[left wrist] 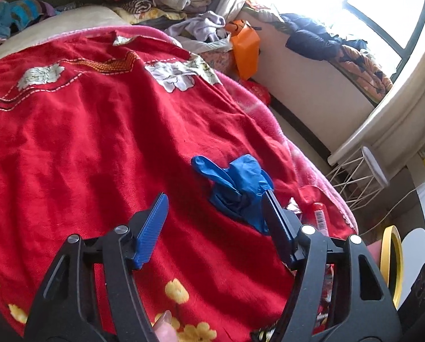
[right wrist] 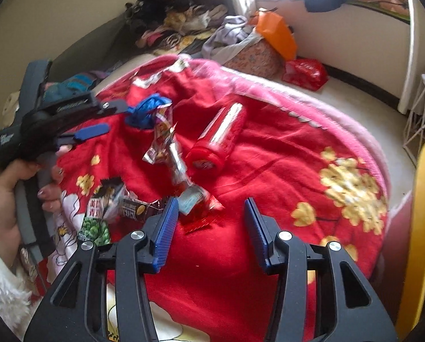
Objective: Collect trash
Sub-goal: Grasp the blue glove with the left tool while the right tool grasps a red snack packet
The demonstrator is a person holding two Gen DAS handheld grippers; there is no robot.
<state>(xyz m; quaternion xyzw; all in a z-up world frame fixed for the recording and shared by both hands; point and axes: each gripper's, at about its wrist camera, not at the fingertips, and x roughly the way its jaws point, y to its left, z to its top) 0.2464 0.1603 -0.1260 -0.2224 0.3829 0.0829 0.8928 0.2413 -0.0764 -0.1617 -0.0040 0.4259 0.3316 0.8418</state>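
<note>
We judged the collecting to be barely begun: nothing was held in either tool, and every piece of trash we could see lay loose on the red floral blanket (right wrist: pixel 269 154) covering the bed.

Our left gripper (left wrist: pixel 215 199) had its blue-padded fingers wide apart over the blanket, and the crumpled blue rubber glove (left wrist: pixel 238 188) sat just beside its right finger, partly behind it; whether the two touched we could not tell. The glove lay toward the blanket's right edge, where the pink border falls away to the floor. It looked like the first thing to be taken, though the jaws were not yet around it.

Our right gripper (right wrist: pixel 211 218) also had its fingers spread and empty, hovering over the blanket's near part. Just ahead of its left finger lay a small pale packet with a red wrapper (right wrist: pixel 196 202). To the left of those were dark printed snack wrappers (right wrist: pixel 121 205) near the blanket's left edge, and farther in a twisted silver foil wrapper (right wrist: pixel 167 148). A red plastic cylindrical container (right wrist: pixel 218 136) lay on its side in the middle, beside the foil.

A yellow-rimmed bin (right wrist: pixel 423 222) stood off the bed's right edge, its inside hidden; we took it as the likely destination. All the pieces remained to be picked up.
</note>
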